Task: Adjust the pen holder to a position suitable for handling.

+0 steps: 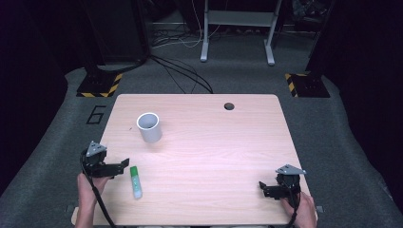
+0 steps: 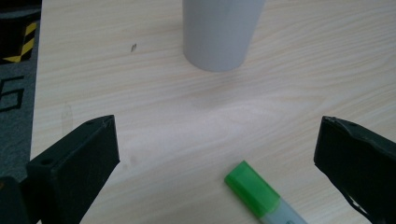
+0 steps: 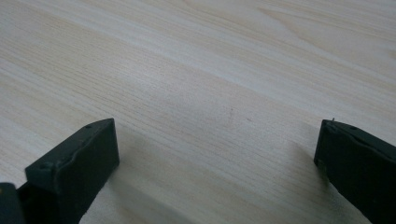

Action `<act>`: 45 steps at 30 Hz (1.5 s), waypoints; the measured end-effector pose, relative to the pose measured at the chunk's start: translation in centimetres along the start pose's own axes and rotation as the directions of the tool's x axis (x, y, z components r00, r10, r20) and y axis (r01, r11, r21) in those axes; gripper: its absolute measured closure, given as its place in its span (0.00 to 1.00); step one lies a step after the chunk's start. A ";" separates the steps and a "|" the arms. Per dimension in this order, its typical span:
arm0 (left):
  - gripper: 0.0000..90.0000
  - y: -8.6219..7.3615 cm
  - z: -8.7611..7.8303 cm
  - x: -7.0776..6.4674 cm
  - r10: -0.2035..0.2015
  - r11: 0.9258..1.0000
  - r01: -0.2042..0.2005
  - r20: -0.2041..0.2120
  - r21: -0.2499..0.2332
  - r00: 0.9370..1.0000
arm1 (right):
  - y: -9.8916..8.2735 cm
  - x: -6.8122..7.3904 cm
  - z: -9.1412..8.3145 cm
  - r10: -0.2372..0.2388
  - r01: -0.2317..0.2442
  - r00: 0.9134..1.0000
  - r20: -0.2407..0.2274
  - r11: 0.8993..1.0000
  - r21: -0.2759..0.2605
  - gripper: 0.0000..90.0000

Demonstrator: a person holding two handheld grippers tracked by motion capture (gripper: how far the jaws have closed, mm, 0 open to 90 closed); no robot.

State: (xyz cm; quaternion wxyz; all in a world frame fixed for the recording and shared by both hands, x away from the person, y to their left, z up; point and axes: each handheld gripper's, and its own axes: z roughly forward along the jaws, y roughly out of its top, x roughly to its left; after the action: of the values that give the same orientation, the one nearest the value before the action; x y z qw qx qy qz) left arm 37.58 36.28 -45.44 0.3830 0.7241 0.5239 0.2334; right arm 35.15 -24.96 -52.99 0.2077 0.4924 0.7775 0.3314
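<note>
A glue stick with a green cap lies flat on the wooden table near its front left. In the left gripper view the glue stick lies low between the jaws, toward the right one. A grey cup stands upright farther back; the left gripper view has this cup at its top. My left gripper is open, just left of the glue stick, holding nothing. At the table's front right my right gripper is open over bare wood, empty.
A round cable hole sits near the table's far edge. Beyond the table are grey carpet, cables, a white frame's legs and yellow-black striped stand bases.
</note>
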 end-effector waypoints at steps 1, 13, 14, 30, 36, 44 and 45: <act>0.00 0.4 0.0 0.0 0.008 1.000 -0.008 0.006 0.007 1.000 | 0.0 0.0 0.0 0.002 -0.002 1.000 0.000 1.000 0.001 0.00; 0.00 5.0 1.9 -0.8 0.055 0.998 -0.055 0.025 0.001 0.998 | 0.0 0.0 0.0 0.002 -0.002 1.000 0.000 1.000 0.001 0.00; 0.00 5.3 2.0 -0.8 0.059 0.998 -0.059 0.030 0.010 0.998 | 0.0 0.0 0.0 0.002 -0.002 1.000 0.000 1.000 0.001 0.00; 0.00 9.4 6.0 -0.9 0.076 0.997 -0.077 0.051 0.019 0.996 | 0.0 0.0 0.0 0.002 -0.002 1.000 0.000 1.000 0.001 0.00; 0.00 10.3 7.8 -0.9 0.092 0.994 -0.095 0.053 0.055 0.994 | 0.0 0.0 0.0 0.002 -0.002 1.000 0.000 1.000 0.001 0.00; 0.00 10.8 10.4 -1.0 0.086 0.994 -0.089 0.042 0.071 0.995 | 0.0 0.0 0.0 0.002 -0.002 1.000 0.000 1.000 0.001 0.00; 0.00 10.9 10.6 -1.0 0.084 0.993 -0.087 0.047 0.083 0.995 | 0.0 0.0 0.0 0.002 -0.002 1.000 0.000 1.000 0.001 0.00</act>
State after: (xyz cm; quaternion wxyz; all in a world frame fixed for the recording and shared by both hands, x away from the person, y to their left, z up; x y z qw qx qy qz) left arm 51.41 30.34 -42.97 0.3527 0.7664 0.4934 0.2115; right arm 35.14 -24.95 -52.99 0.2071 0.4932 0.7772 0.3313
